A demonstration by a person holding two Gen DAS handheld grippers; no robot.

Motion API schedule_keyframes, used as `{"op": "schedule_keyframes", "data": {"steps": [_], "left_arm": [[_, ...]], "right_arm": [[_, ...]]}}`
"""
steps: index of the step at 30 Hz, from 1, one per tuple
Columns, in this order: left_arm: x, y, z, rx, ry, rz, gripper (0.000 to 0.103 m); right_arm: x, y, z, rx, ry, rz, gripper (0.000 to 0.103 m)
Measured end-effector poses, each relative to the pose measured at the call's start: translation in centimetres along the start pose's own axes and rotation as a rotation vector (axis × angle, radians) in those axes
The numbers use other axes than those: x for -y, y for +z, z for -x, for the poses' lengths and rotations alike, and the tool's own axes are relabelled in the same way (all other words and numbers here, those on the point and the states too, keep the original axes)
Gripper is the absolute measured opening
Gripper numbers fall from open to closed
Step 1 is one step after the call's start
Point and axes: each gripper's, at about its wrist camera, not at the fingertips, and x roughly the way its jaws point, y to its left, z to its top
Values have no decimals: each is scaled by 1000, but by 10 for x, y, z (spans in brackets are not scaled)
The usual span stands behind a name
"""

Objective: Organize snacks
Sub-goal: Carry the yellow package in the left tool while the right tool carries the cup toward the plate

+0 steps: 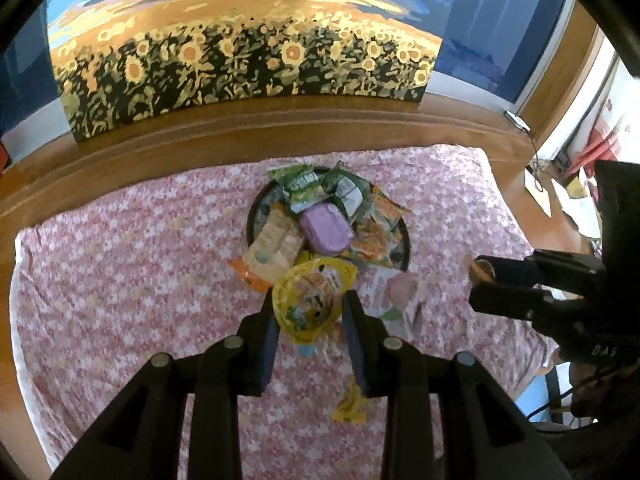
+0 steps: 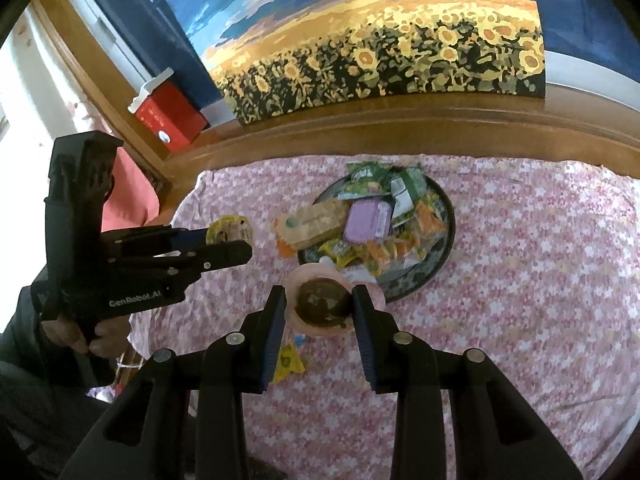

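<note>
Left wrist view: left gripper (image 1: pixel 308 300) pinches a yellow snack pack (image 1: pixel 310 300) between its two fingers, part-closed on it, held above the pink floral cloth (image 1: pixel 120 272), just short of the dark round tray (image 1: pixel 402 240). Tray is heaped: purple packet (image 1: pixel 326 228) on top, green packets (image 1: pixel 308 186) at the far side, orange packets (image 1: pixel 374 236) to the right, a tan packet (image 1: pixel 274 246) hanging over the near-left rim. A pale pink packet (image 1: pixel 394 294) lies on the cloth right of the fingers, a small yellow wrapper (image 1: pixel 352 404) nearer the camera. Right gripper (image 1: pixel 478 286) comes in from the right edge, something orange-brown at its tips. Sunflower painting (image 1: pixel 248 64) stands behind on the wooden ledge. Right wrist view: right gripper (image 2: pixel 320 308) holds a pink-rimmed cup snack with dark brown filling (image 2: pixel 322 306), fingers pressed on either side, just in front of the tray (image 2: pixel 446 208). Left gripper (image 2: pixel 230 242) is off to the left with the yellow pack (image 2: pixel 230 230) in its tips, well apart from the tray. Red box (image 2: pixel 172 120) by the window frame.
</note>
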Motion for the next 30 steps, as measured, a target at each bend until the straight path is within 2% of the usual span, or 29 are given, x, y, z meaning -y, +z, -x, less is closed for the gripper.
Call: {"op": "schedule_keyframes", "data": {"steps": [16,30], "left_arm": [[-4,33,-14,-3,-12,-40,32],[-8,49,-35,-31,-28,-27,32]], "right_arm": [[16,34,-17,24,1,-35,34],[31,48,-34,-4,-6,-41,34]]}}
